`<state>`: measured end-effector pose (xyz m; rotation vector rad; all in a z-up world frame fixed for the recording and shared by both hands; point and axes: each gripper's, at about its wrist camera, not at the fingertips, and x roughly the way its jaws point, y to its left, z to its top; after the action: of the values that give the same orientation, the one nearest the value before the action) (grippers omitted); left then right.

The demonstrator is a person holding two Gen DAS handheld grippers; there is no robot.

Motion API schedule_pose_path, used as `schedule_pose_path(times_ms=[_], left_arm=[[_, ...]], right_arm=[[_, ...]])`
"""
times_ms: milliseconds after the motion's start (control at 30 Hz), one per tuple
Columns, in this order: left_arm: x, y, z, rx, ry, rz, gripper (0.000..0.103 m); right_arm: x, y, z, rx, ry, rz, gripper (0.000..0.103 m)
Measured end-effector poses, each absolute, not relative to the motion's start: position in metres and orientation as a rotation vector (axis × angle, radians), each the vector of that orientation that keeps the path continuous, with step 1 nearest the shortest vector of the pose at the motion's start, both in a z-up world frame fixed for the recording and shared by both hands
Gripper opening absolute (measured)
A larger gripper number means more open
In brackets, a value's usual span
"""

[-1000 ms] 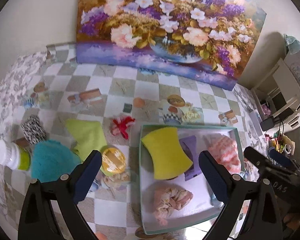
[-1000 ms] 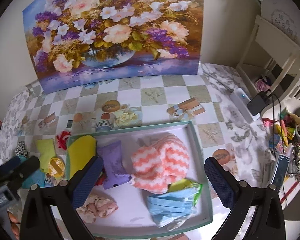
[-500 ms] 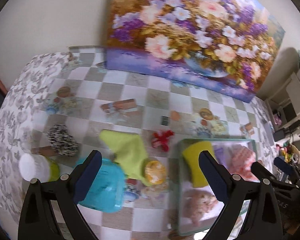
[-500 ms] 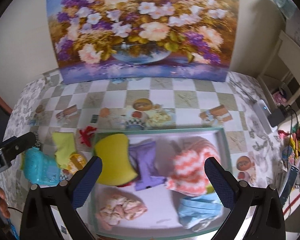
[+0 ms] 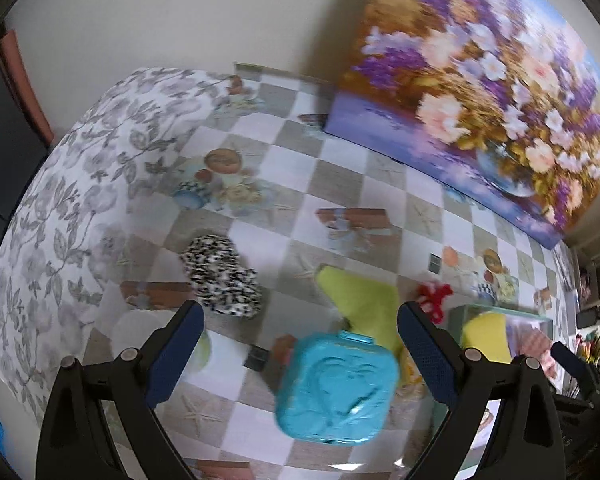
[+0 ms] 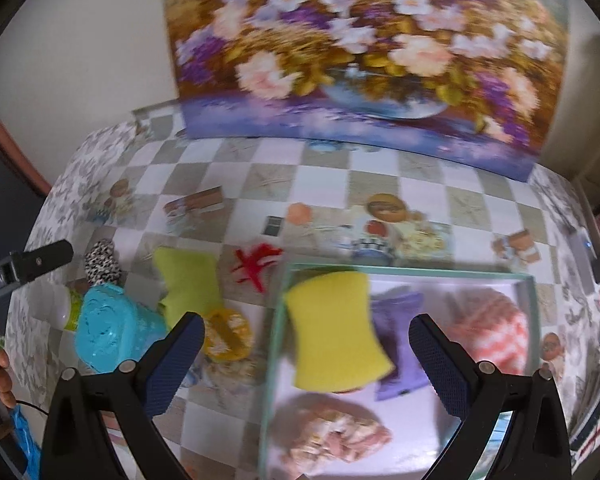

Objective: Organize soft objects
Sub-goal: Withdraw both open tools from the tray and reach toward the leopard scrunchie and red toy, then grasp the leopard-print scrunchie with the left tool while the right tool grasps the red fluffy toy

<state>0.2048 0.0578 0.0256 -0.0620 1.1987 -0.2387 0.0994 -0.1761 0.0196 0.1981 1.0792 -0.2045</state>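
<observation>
A green-rimmed tray (image 6: 404, 271) holds a yellow sponge (image 6: 334, 342), a purple pouch (image 6: 400, 340), a pink-and-white knit piece (image 6: 490, 328) and a pink scrunchie (image 6: 332, 434). Left of it on the table lie a lime-green cloth (image 5: 362, 300), a red yarn bow (image 5: 434, 296) and a black-and-white fuzzy piece (image 5: 222, 276). My left gripper (image 5: 298, 354) is open and empty above a turquoise plastic case (image 5: 336, 390). My right gripper (image 6: 306, 364) is open and empty above the tray's left part.
A white-capped bottle (image 6: 66, 306) and a round yellow lid (image 6: 226, 334) sit by the turquoise case. A large flower painting (image 6: 360, 48) leans on the wall behind the table. Cluttered shelves (image 5: 592, 292) stand at the right.
Both grippers have swung to the left. The left view now centres on the turquoise case and the fuzzy piece; the tray has slid to its right edge. Both grippers stay open.
</observation>
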Motion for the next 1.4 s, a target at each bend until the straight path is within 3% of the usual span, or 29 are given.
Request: schedule_pose_path(times_ms=[300, 533, 700, 1000, 1267, 1400], left_arm=[[0.225, 0.088, 0.014, -0.087, 1.203, -0.157, 0.097], [0.25, 0.082, 0.0, 0.047, 1.235, -0.194, 0.097], [0.279, 0.08, -0.021, 0.101, 1.355, -0.256, 0.097], [0.313, 0.092, -0.071, 0.02, 1.573, -0.265, 0.095], [0.32, 0.101, -0.099, -0.025, 1.649, -0.26, 0.07], [0.32, 0.104, -0.099, 0.026, 1.656, -0.257, 0.061]], right_arm=[[0.129, -0.146, -0.002, 0.195, 1.085, -0.11, 0.103], [0.15, -0.152, -0.019, 0.212, 1.091, -0.086, 0.103], [0.176, -0.153, -0.031, 0.205, 1.13, -0.054, 0.103], [0.213, -0.147, -0.063, 0.105, 1.271, -0.045, 0.08], [0.223, -0.146, -0.079, 0.113, 1.306, -0.017, 0.051], [0.223, -0.146, -0.083, 0.12, 1.311, -0.013, 0.047]])
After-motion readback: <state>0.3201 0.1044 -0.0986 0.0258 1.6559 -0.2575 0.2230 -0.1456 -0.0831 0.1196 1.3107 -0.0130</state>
